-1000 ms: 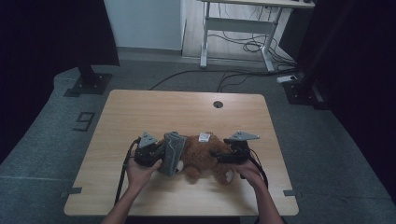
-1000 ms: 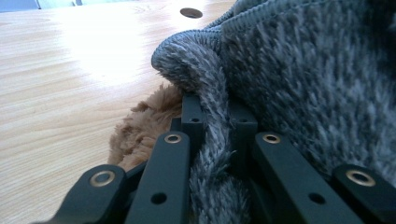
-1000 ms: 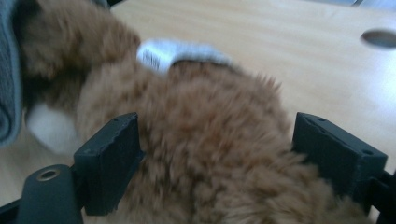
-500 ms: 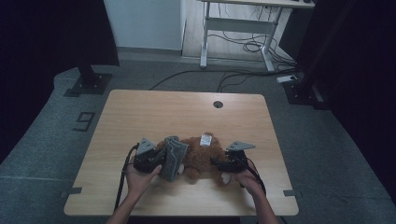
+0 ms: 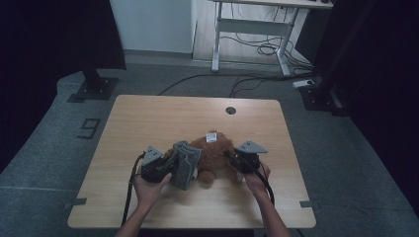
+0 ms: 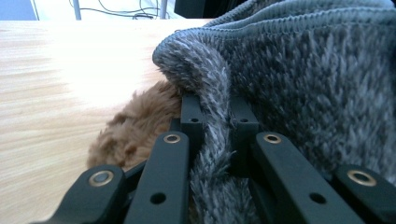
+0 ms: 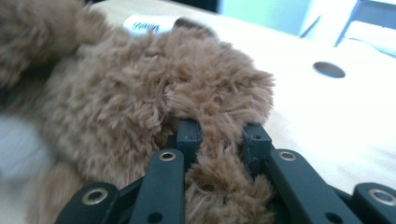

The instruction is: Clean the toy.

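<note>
Plush bear (image 5: 213, 154): lay low on the wooden table (image 5: 163, 113), near the person's edge, between the two grippers. Judged at risk of slipping free on the right, since the right gripper (image 7: 217, 133) was clenched on little more than a tuft of brown pile at the end of one limb; had just been closing, with that fur between the jaws. Could have shed the tuft under any hard pull, or dragged the whole toy sideways instead of holding it steady.

On the other side, the risk was judged to be bunching: the left gripper (image 6: 217, 112) was clamped on a fold of the grey fleece garment (image 6: 303, 70), whose thick, stretchy edge could have ridden up, snagged on the fur, or pulled out of the narrow bite. Could not tell whether the garment was already around any part of the bear or merely draped against it.

Looked soft and shaggy, long brown pile, a white sewn-in label (image 5: 212, 136) lying on top. Pressed against the grey fleece (image 5: 185, 159) on its left flank, with a paler patch low down beside it, too small to name.

Further out: left hand (image 5: 150, 183) and right hand (image 5: 254, 177) gripped the tools from below, cables trailing back; round cable hole (image 5: 230, 110) sat well apart toward the far edge.
</note>
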Motion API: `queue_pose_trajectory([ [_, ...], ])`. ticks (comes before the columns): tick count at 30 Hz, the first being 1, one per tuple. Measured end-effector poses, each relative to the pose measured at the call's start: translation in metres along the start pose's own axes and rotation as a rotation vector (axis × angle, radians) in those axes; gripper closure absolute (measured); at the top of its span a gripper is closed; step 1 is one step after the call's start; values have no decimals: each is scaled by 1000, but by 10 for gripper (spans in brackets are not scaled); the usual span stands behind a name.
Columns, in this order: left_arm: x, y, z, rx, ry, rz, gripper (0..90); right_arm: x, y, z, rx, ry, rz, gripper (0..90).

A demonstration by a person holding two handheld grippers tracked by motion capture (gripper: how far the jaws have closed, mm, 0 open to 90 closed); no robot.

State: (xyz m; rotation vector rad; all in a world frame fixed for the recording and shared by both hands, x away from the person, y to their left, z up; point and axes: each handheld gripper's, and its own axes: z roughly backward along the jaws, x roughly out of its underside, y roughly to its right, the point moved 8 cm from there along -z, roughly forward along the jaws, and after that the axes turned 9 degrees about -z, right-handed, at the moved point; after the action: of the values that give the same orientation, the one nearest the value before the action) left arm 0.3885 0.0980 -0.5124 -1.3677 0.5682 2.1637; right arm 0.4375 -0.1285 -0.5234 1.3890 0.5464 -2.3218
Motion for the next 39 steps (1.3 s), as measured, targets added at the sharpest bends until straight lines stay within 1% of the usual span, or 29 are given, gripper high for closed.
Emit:
queue_pose_trajectory([
  [2,-2,3,-10,23,9,29,801,-7,10,-9,30,11,-17,743],
  [3,-2,4,-14,24,8,32,801,-8,15,-13,47,17,-21,743],
  [4,-3,6,-16,21,7,29,801,-9,18,-15,50,20,-22,741],
  [7,-2,10,-13,26,-7,3,800,-3,21,-14,31,27,-10,736],
  [9,-1,10,-7,42,-13,12,798,5,20,-6,2,40,2,733],
  [11,-5,9,0,51,-14,11,794,12,17,1,-23,49,16,729],
  [13,-13,6,10,49,-7,4,794,22,12,9,-58,48,26,725],
  [15,-27,-1,21,35,14,-1,795,30,7,16,-89,50,42,721],
  [16,-32,-3,24,30,21,-2,795,33,4,19,-100,50,48,719],
  [17,-40,-7,27,23,32,-1,795,35,3,21,-104,52,49,718],
  [19,-55,-15,31,9,47,1,794,40,0,24,-109,58,65,717],
  [21,-68,-21,30,-8,50,-2,794,45,-2,26,-116,66,72,716],
  [22,-73,-25,27,-7,47,7,793,47,-3,27,-120,70,76,716],
  [25,-79,-29,17,-4,35,28,791,53,-5,31,-132,75,74,713],
  [27,-78,-31,11,1,30,53,789,55,-5,33,-137,78,79,713],
  [28,-75,-31,5,-1,10,52,788,57,-6,34,-139,77,79,712],
  [30,-66,-26,-4,17,-37,40,788,59,-7,35,-145,79,81,711],
  [31,-60,-21,-10,26,-64,26,788,59,-7,35,-146,79,82,709],
  [33,-51,-13,-18,40,-97,11,788,59,-7,36,-143,76,85,707],
  [35,-44,-6,-24,42,-124,-15,788,59,-8,36,-141,77,82,696],
  [37,-39,-3,-27,33,-142,-39,790,59,-8,38,-136,74,80,657],
  [38,-35,-1,-28,36,-154,-48,791,59,-8,39,-134,69,82,612],
  [39,-30,1,-28,44,-164,-53,791,58,-8,41,-134,67,73,559],
])
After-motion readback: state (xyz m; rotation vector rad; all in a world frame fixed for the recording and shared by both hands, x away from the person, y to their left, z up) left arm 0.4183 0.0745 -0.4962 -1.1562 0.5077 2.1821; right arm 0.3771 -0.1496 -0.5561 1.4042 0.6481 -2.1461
